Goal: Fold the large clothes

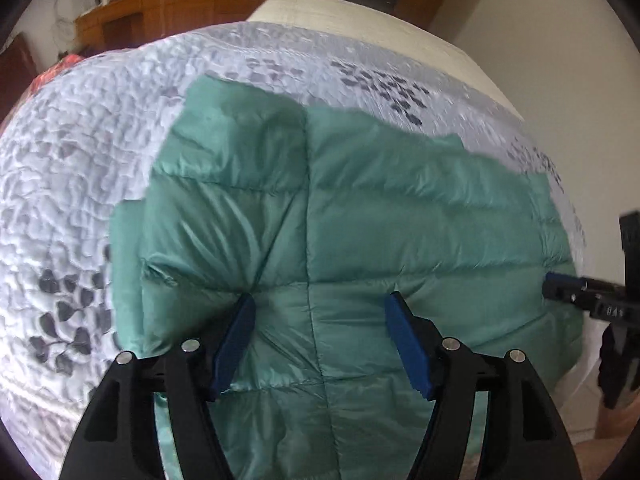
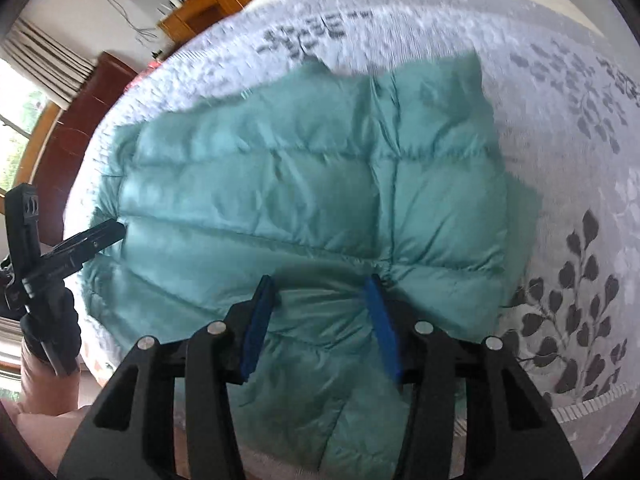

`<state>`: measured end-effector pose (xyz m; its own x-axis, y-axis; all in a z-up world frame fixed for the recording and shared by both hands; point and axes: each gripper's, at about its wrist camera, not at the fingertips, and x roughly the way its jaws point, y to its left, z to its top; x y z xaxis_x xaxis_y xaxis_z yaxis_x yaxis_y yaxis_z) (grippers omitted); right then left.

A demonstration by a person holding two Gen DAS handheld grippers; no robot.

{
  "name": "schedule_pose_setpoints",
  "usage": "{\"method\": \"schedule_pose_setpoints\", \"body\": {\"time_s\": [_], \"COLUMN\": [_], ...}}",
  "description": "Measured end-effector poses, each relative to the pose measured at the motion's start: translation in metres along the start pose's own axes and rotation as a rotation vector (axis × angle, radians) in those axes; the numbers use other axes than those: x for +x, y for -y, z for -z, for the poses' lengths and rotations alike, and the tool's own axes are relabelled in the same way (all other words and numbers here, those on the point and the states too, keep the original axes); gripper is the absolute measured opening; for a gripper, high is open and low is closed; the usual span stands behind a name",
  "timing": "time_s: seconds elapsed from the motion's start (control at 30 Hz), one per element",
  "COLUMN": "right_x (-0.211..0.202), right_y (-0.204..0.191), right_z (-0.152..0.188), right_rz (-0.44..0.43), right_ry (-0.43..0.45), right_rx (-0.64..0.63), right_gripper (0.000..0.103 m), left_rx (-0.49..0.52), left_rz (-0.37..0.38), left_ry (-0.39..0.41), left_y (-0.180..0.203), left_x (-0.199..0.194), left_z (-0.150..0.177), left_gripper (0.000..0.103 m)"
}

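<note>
A teal quilted down jacket (image 1: pixel 340 216) lies spread on a bed; it also shows in the right wrist view (image 2: pixel 304 184). My left gripper (image 1: pixel 320 304) is open, its blue pads pressed into the jacket near its near edge, with puffy fabric bulging between them. My right gripper (image 2: pixel 320 284) is open too, pads set into the jacket's near part with fabric between them. The right gripper shows at the far right of the left wrist view (image 1: pixel 560 284), touching the jacket's edge. The left gripper shows at the left of the right wrist view (image 2: pixel 116 228), at the jacket's other edge.
The bed has a white quilted cover (image 1: pixel 80 184) with grey leaf prints (image 2: pixel 576 288). Wooden furniture (image 1: pixel 132 12) stands behind the bed. A window with curtains (image 2: pixel 36 80) is on the left of the right wrist view. A dark wooden headboard (image 2: pixel 80 120) borders the bed.
</note>
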<state>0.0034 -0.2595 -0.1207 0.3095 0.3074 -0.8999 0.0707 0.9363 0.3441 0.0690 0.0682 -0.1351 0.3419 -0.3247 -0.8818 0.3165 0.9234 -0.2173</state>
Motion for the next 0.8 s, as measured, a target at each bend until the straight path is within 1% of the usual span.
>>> {"method": "schedule_pose_setpoints", "body": {"time_s": [0.07,0.2,0.27,0.33,0.37,0.4,0.43,0.5,0.57,0.63,0.7,0.73,0.8], "right_x": [0.007,0.016,0.011,-0.005,-0.011,-0.025,-0.036,-0.055,-0.064,-0.064,-0.06,-0.055,-0.046], "right_y": [-0.001,0.002,0.003,0.005,0.005,0.008,0.012,0.021,0.033,0.043,0.051,0.055,0.06], "right_z": [0.002,0.003,0.003,0.004,0.003,0.005,0.006,0.011,0.016,0.021,0.027,0.029,0.032], "right_rz": [0.008,0.0,-0.004,-0.022,-0.035,-0.054,-0.057,-0.022,0.04,0.065,0.06,0.059,0.053], "right_ry": [0.0,0.0,0.002,0.022,0.034,0.06,0.077,0.104,0.097,0.085,0.066,0.051,0.031], "right_rx": [-0.008,0.003,0.007,0.019,0.025,0.035,0.043,0.065,0.098,0.123,0.144,0.156,0.171], "right_gripper": [0.046,0.046,0.046,0.046,0.046,0.046,0.046,0.046,0.047,0.047,0.044,0.042,0.04], "left_rx": [0.031,0.021,0.02,-0.003,-0.014,-0.022,-0.028,-0.041,-0.078,-0.135,-0.179,-0.215,-0.255], "left_rz": [-0.012,0.004,-0.002,0.001,0.008,0.009,-0.01,-0.048,-0.064,-0.046,-0.021,0.017,0.088], "left_ry": [0.007,0.002,-0.009,-0.022,-0.015,0.007,0.031,0.054,0.044,0.008,-0.019,-0.033,-0.047], "left_y": [0.003,-0.001,0.0,-0.003,-0.004,-0.008,-0.013,-0.025,-0.043,-0.062,-0.074,-0.08,-0.084], "left_x": [0.003,0.011,0.009,-0.003,-0.014,-0.027,-0.039,-0.055,-0.063,-0.06,-0.054,-0.05,-0.042], "left_z": [0.005,0.008,0.004,0.0,0.0,-0.001,-0.001,0.002,0.007,0.016,0.024,0.03,0.038], "left_gripper": [0.07,0.071,0.07,0.069,0.069,0.069,0.073,0.078,0.078,0.078,0.078,0.078,0.078]}}
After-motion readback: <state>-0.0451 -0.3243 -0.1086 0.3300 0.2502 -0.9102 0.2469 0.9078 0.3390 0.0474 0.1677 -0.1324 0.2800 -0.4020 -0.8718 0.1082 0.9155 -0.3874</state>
